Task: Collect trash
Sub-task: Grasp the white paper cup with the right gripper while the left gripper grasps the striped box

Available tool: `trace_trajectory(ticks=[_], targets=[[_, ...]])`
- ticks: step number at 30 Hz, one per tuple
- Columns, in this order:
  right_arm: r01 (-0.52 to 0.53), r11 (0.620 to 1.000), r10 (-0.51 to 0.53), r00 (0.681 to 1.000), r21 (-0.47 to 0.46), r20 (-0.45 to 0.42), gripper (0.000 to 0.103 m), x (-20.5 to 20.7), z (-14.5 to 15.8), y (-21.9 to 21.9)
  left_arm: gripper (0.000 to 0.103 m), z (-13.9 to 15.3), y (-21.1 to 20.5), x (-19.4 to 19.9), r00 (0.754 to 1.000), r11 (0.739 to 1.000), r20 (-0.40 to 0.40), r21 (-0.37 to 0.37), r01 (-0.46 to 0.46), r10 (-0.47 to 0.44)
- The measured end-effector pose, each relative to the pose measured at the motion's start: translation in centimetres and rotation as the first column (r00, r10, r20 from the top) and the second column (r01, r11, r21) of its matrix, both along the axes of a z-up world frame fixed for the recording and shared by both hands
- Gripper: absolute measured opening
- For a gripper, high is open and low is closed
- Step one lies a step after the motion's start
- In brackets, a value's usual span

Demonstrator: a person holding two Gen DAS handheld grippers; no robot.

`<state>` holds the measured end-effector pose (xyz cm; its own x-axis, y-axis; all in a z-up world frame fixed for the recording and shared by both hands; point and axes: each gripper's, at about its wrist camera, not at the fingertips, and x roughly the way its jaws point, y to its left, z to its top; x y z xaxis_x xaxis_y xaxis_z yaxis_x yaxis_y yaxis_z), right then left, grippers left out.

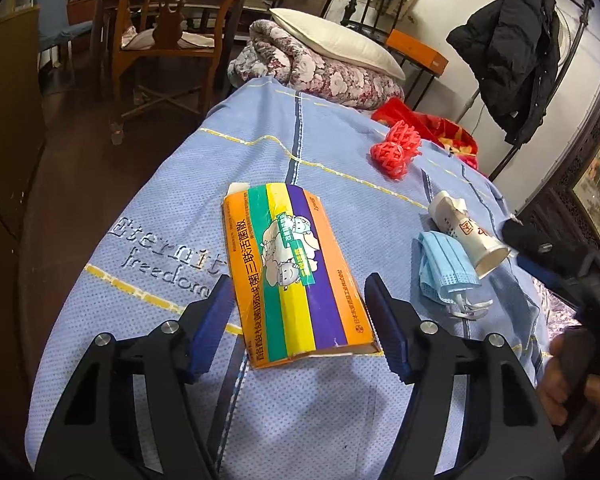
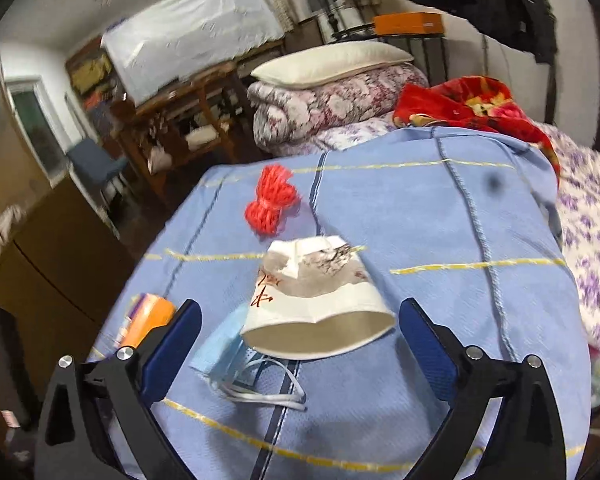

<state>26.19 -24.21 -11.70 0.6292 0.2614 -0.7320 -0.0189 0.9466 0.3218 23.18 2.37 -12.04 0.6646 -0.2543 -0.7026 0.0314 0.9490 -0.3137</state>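
A flattened orange, green, yellow and purple medicine box (image 1: 292, 272) lies on the blue bed sheet (image 1: 172, 184). My left gripper (image 1: 300, 312) is open, its jaws on either side of the box's near end. A crushed white paper cup (image 2: 320, 300) lies on its side with a blue face mask (image 2: 224, 348) partly under it. My right gripper (image 2: 300, 328) is open, its jaws on either side of the cup's mouth. A red foam net (image 2: 272, 200) lies farther back. The cup (image 1: 466, 236), mask (image 1: 444, 272) and net (image 1: 396, 148) also show in the left wrist view.
A folded floral quilt (image 1: 320, 68) with a white pillow (image 1: 336, 40) sits at the bed's far end, a red blanket (image 2: 468, 108) beside it. A wooden chair (image 1: 168, 40) stands left of the bed. A black coat (image 1: 516, 52) hangs at right.
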Motion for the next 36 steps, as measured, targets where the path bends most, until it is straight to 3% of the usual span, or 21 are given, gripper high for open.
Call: trace_trajectory(ticks=[6, 14, 17, 20, 23, 25, 36], targets=[[-0.009, 0.993, 0.008, 1.0, -0.122, -0.013, 0.097, 1.7, -1.6, 1.6, 0.066, 0.0, -0.5, 0.4, 1.0, 1.0, 0.001, 0.025, -0.001, 0.001], [0.048, 0.999, -0.048, 0.997, 0.005, -0.057, 0.097, 2.5, -3.3, -1.0, 0.066, -0.1, -0.7, 0.4, 1.0, 0.999, -0.002, 0.032, -0.006, 0.006], [0.04, 0.998, -0.037, 0.998, 0.053, -0.055, 0.087, 2.6, -3.6, -1.4, 0.066, -0.1, -0.7, 0.4, 1.0, 1.0, -0.001, 0.029, -0.005, 0.006], [0.052, 0.995, -0.05, 0.998, 0.081, -0.024, 0.083, 2.2, -3.4, -1.8, 0.066, -0.1, -0.6, 0.4, 1.0, 1.0, 0.001, 0.02, -0.005, 0.005], [0.076, 0.993, -0.078, 0.997, 0.089, 0.011, 0.082, 1.6, -3.0, -2.2, 0.062, -0.1, -0.1, 0.2, 1.0, 0.999, 0.002, -0.052, 0.005, -0.005], [0.089, 0.992, -0.092, 0.995, 0.093, 0.027, 0.082, 1.4, -2.8, -2.4, 0.052, 0.2, 0.3, 0.1, 1.0, 0.995, 0.019, -0.1, 0.017, -0.015], [0.097, 0.995, -0.098, 0.984, 0.014, 0.147, 0.081, -3.3, 0.3, -3.0, 0.05, 1.7, -0.5, -0.9, 0.995, 0.991, 0.092, -0.119, 0.054, -0.043]])
